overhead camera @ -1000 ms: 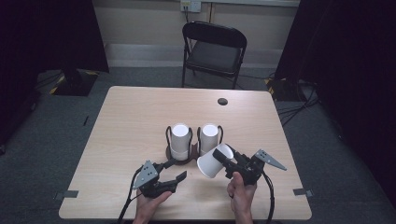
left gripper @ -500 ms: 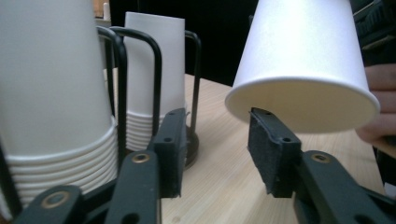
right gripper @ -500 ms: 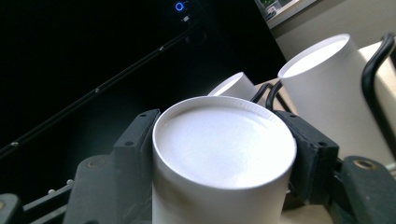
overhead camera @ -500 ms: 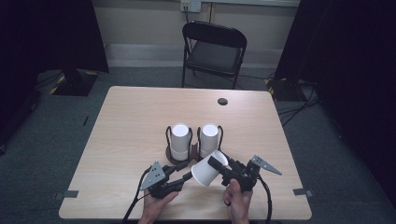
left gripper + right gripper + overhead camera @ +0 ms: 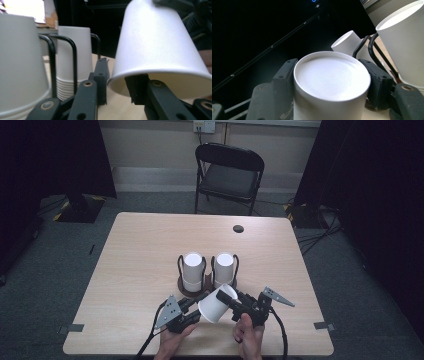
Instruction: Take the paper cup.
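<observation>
My right claw is gripping a white paper cup near its base, while my left claw is closing on its rim, one jaw inside.

Black folding chair at top centre, pale wall behind, grey carpet, dark curtains in both upper corners, light wooden table mid-frame

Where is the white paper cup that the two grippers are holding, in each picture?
High view: white paper cup tilted, low centre.
Left gripper view: upper right, rim down.
Right gripper view: bottom centre, base facing camera.
Shared landmark: black wire cup rack.
</observation>
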